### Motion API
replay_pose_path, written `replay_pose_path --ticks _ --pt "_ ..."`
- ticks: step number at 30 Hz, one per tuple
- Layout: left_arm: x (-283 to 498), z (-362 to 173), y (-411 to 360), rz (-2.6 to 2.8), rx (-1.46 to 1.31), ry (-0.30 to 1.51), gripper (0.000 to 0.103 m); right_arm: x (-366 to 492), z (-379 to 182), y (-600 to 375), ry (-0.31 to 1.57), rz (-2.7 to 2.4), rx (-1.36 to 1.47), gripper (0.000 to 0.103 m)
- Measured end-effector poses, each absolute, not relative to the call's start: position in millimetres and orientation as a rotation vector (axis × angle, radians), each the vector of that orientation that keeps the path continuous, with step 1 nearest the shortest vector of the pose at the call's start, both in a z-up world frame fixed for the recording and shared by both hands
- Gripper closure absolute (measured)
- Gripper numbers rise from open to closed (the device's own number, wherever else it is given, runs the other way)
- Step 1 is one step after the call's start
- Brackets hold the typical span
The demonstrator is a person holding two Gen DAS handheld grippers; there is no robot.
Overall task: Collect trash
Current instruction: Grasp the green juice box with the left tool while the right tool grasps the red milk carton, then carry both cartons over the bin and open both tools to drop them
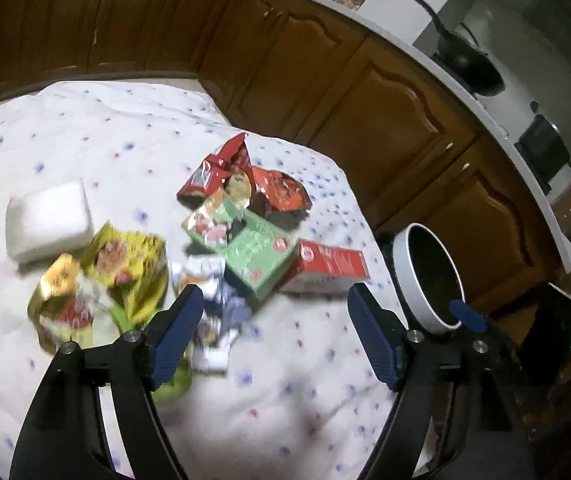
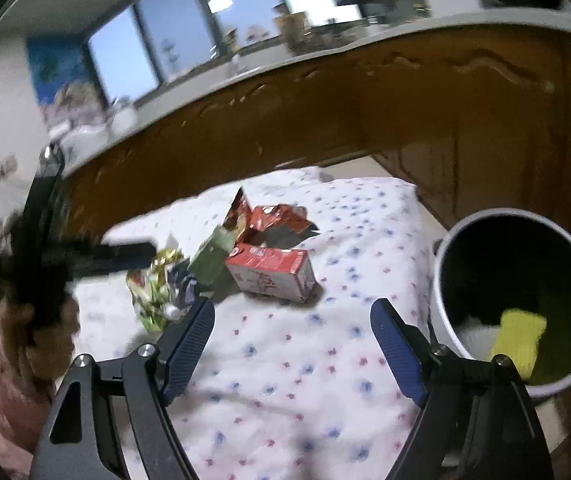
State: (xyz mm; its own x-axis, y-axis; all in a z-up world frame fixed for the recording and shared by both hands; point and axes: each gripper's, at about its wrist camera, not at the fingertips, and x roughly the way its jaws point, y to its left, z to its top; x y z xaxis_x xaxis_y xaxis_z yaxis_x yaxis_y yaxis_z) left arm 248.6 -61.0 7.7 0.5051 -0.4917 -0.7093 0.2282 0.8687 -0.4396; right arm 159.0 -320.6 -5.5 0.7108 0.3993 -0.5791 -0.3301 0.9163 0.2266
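A pile of trash lies on the flowered cloth: a red box [image 1: 327,266] [image 2: 271,268], a green box [image 1: 251,250] [image 2: 213,258], red wrappers [image 1: 245,182] [image 2: 273,218], yellow-green wrappers [image 1: 125,268] [image 2: 151,288] and a blue-white wrapper [image 1: 215,312]. My left gripper [image 1: 275,328] is open and empty just above the cloth, near the blue-white wrapper. My right gripper [image 2: 293,338] is open and empty over bare cloth, in front of the red box. A white bin [image 1: 425,276] [image 2: 517,300] stands off the right edge; something yellow [image 2: 519,334] lies inside it.
A white block [image 1: 47,218] lies left of the pile. Brown cabinets [image 1: 325,80] run behind and to the right of the table. A black box [image 1: 553,336] sits on the floor beyond the bin. The left gripper and hand [image 2: 45,264] show blurred in the right wrist view.
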Motion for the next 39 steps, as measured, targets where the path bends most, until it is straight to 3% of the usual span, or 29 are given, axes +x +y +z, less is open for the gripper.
replay_pose_path --ticks 7,20,21,22,24,28,31,32,39 --pt "301 -10 -59 -0.419 -0.406 1.116 0.027 196 -14 -287 0.71 0.538 -0.111 0.021" --pt "329 -29 -81 -0.37 -0.324 1.185 0.027 267 -59 -252 0.849 0.662 -0.247 0.022" --pt "331 -31 -81 -0.369 -0.321 1.187 0.027 266 -60 -252 0.85 0.663 -0.238 0.029" --pt "332 -33 -81 -0.371 -0.322 1.189 0.027 264 -61 -254 0.844 0.658 -0.231 0.051" --pt "333 -36 -79 -0.37 -0.323 1.188 0.027 259 -61 -258 0.837 0.636 -0.203 0.069" --pt "332 -40 -82 -0.389 -0.311 1.183 0.027 234 -61 -274 0.832 0.608 -0.162 0.069" --pt "329 -44 -84 -0.416 -0.313 1.182 0.04 206 -58 -286 0.822 0.571 -0.137 0.07" --pt "328 -45 -84 -0.424 -0.32 1.19 0.051 196 -58 -293 0.817 0.558 -0.117 0.07" --pt "313 -43 -103 -0.501 -0.31 1.173 0.066 153 -52 -346 0.776 0.395 0.132 0.07"
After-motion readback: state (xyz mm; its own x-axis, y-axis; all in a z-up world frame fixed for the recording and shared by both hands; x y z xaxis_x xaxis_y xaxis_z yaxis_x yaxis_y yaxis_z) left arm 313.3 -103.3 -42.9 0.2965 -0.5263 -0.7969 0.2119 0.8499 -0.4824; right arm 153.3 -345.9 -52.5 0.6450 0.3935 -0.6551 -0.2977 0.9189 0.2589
